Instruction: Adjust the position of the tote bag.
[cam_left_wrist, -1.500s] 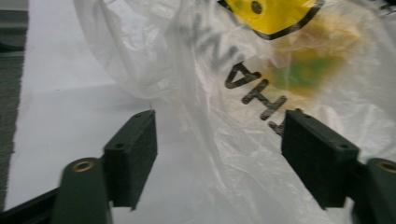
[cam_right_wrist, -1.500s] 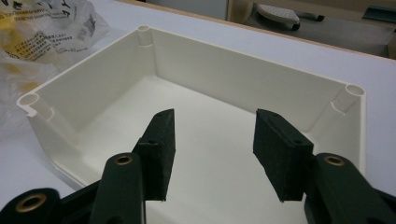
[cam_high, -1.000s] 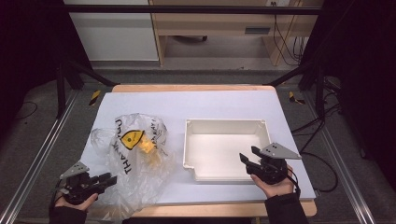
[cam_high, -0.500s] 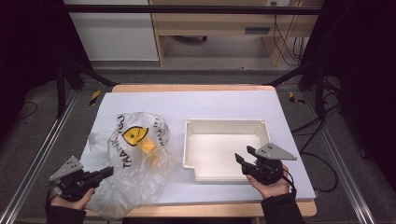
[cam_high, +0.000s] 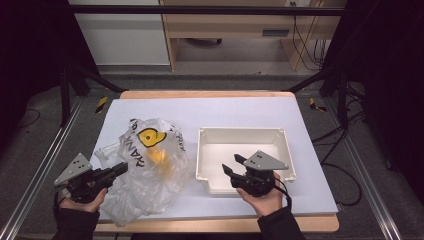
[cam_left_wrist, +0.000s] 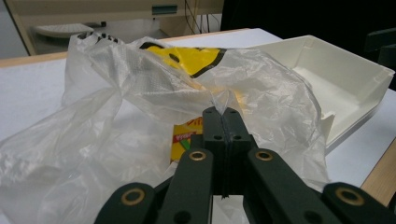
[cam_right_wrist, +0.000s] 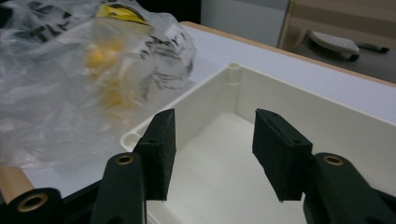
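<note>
the crinkled clear plastic bag with a yellow smiley print lay on the white table sheet, just left of the empty cream rectangular plastic tray; a fold of its film was pinched in the left gripper, whose jaws had just been closing and stood fully shut on it; the right gripper was held with jaws apart and empty over the tray's near rim — the bag lay to its left, the bag's long axis running near-to-far, so the free claw was judged to need a leftward reach.
</note>
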